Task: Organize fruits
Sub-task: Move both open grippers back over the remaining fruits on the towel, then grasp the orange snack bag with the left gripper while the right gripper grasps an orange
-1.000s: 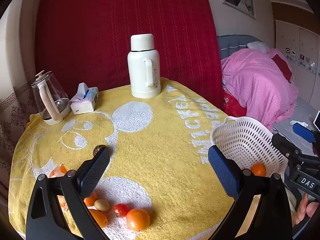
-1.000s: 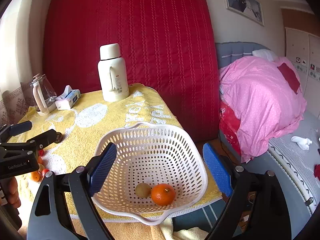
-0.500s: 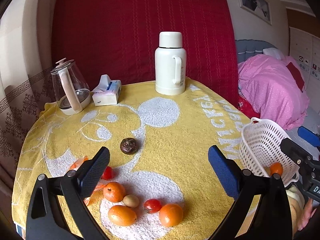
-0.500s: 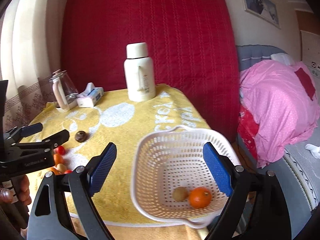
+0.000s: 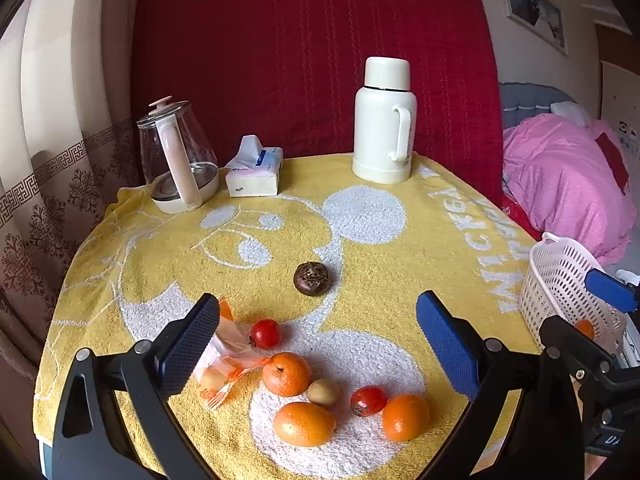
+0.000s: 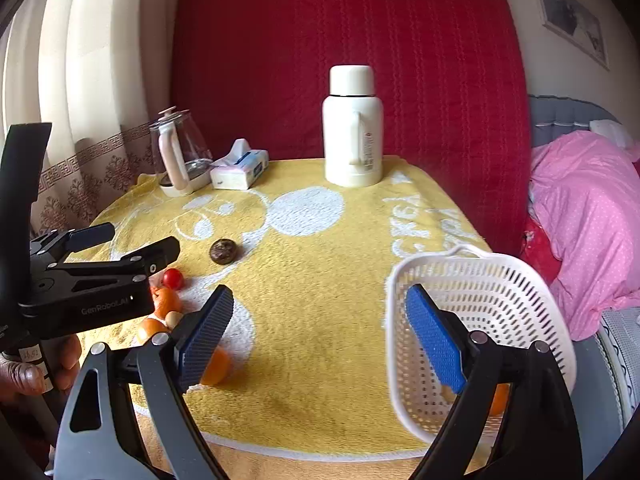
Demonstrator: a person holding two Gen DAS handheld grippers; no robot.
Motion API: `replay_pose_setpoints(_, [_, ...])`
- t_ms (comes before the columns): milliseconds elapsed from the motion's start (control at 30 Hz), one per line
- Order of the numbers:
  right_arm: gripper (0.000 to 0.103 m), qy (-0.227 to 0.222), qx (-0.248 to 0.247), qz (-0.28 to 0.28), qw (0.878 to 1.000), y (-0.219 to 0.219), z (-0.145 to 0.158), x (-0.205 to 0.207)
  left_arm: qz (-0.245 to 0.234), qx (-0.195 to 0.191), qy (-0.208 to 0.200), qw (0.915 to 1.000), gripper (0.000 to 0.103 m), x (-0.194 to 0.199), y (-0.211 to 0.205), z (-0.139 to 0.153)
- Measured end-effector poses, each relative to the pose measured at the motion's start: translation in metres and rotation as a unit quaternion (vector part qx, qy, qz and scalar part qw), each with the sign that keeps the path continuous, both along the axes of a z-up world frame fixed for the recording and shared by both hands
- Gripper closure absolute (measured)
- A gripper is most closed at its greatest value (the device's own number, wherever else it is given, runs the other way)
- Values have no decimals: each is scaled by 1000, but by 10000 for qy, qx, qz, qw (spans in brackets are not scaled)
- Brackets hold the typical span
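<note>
The left gripper (image 5: 316,344) hangs over the fruit pile at the lower middle of its frame, jaws wide open and empty. The right gripper (image 6: 320,332) is likewise wide open and holds nothing; the basket (image 6: 520,280) sits at the lower right of its frame, at the table's edge, with at least 1 orange fruit inside.

The step in hand looks like picking the next fruit. The rightmost orange (image 5: 405,417) seems the easiest: it lies at the pile's edge, touching only a tomato (image 5: 369,400). Come straight down with the jaws astride it, then close gently, since round fruit rolls on the towel (image 5: 400,264).

The middle orange (image 5: 286,373) is crowded: a small kiwi (image 5: 323,392) touches it and a plastic bag (image 5: 224,356) lies against its left. A dark fruit (image 5: 311,278) sits apart, mid-frame.

Kettle (image 5: 178,160), tissues (image 5: 254,170) and flask (image 5: 385,124) stand in the upper half, well clear. The right gripper, near the basket, could block the drop.
</note>
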State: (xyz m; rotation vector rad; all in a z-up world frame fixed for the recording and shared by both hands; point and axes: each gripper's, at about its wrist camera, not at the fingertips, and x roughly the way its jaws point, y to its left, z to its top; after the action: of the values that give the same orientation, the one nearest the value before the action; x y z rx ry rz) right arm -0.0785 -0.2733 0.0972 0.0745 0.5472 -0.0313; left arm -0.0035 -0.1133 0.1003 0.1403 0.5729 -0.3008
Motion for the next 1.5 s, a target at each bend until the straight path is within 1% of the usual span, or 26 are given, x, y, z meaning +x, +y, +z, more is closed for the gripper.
replay_pose_setpoints(267, [14,152,-22,316,9994,24,-9,11,110,-26,58,9999,5,6,14,-4])
replay_pose_setpoints(433, [14,353,164,517,9979,32,-20,19,172,-36,99,9998,5,11,24,-7])
replay_pose_setpoints(667, [14,659,362,781,9941,44,-37,28,390,-56,240,9989,5,18,58,-18])
replay_pose_setpoints(933, [14,1063,563,1069,9870,58,-59,38,573,-226,477,9970,5,25,99,-32])
replay_pose_setpoints(1033, [17,1182,557,1165,9846,63,-66,41,599,-324,619,9958,5,27,109,-40])
replay_pose_setpoints(1067, [22,1226,572,1191,9836,64,-69,42,599,-342,659,9954,5,28,111,-42])
replay_pose_setpoints(1133, [26,1289,598,1230,9822,66,-72,44,614,-339,700,9951,5,29,113,-46])
replay_pose_setpoints(1200, [33,1346,607,1264,9809,67,-75,46,588,-344,723,9951,7,30,114,-48])
replay_pose_setpoints(1233, [34,1368,607,1270,9806,67,-76,47,557,-360,754,9949,11,30,114,-50])
replay_pose_setpoints(1267, [34,1385,606,1274,9803,67,-77,48,521,-394,803,9946,12,31,114,-51])
replay_pose_setpoints(1500, [34,1466,651,1299,9785,67,-83,52,546,-814,1208,9878,12,51,110,-58])
